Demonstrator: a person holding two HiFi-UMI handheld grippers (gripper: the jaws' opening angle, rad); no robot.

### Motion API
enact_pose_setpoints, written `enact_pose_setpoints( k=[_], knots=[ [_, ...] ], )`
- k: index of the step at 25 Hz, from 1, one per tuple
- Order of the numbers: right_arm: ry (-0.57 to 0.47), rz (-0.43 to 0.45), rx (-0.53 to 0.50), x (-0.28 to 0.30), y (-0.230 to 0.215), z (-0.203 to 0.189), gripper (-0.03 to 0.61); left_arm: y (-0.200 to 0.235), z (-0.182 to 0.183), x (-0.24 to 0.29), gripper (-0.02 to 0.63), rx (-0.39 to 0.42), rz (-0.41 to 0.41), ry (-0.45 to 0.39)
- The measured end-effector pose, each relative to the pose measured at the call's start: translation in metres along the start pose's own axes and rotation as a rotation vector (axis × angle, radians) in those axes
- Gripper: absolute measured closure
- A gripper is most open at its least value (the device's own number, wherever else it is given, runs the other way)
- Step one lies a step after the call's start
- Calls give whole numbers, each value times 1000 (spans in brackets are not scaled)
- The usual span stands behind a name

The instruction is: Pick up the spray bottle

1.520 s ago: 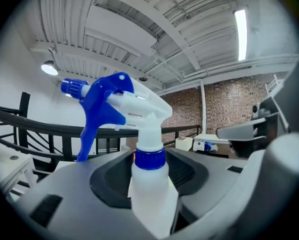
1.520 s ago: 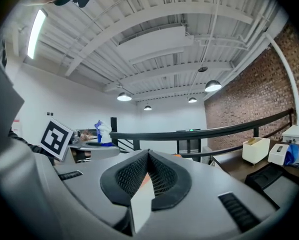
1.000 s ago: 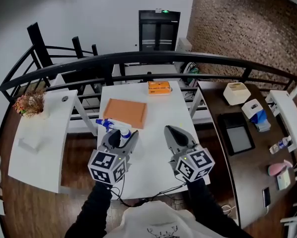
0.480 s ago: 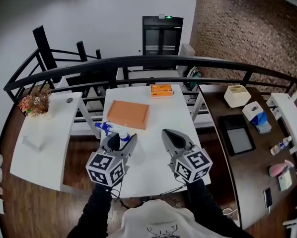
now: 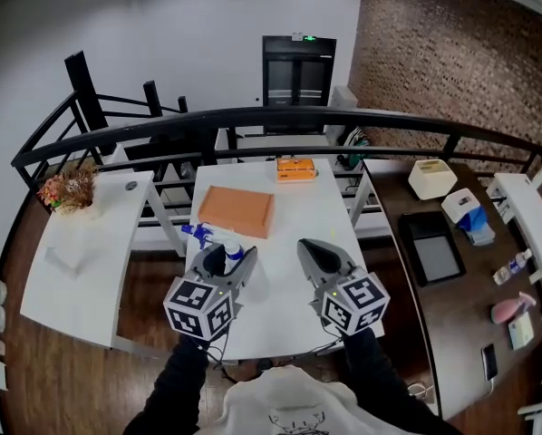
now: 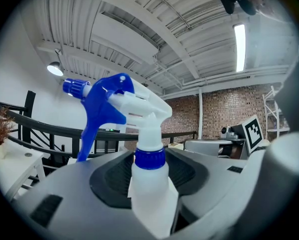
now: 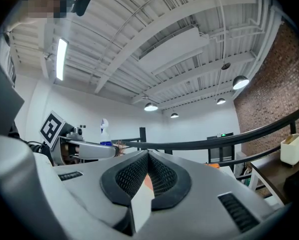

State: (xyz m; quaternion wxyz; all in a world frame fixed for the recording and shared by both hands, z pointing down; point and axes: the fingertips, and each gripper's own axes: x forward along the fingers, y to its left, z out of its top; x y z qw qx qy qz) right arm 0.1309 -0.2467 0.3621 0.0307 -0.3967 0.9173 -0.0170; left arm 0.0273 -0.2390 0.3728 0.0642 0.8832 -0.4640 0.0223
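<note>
A white spray bottle with a blue collar and blue trigger stands upright between the jaws of my left gripper, which is shut on its body. In the head view the bottle and left gripper hang over the white table's near left part. My right gripper hovers beside it to the right, its jaws shut together with nothing between them. From the right gripper view, the bottle shows small at the left, above the left gripper.
An orange board lies on the table beyond the grippers, with an orange box at the far edge. A second white table stands to the left. A black railing runs behind. A dark counter with boxes stands at the right.
Both grippers have drifted a little over the table, the left one carrying the bottle along. Neither gripper's jaws have changed.
</note>
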Motion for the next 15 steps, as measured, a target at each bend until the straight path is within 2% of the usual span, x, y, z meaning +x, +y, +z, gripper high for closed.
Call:
enact_pose_setpoints(
  k=[15],
  knots=[
    [5,-6,-21,-23,16,7,598,-26,2,-20,417,12,-18,5]
  ],
)
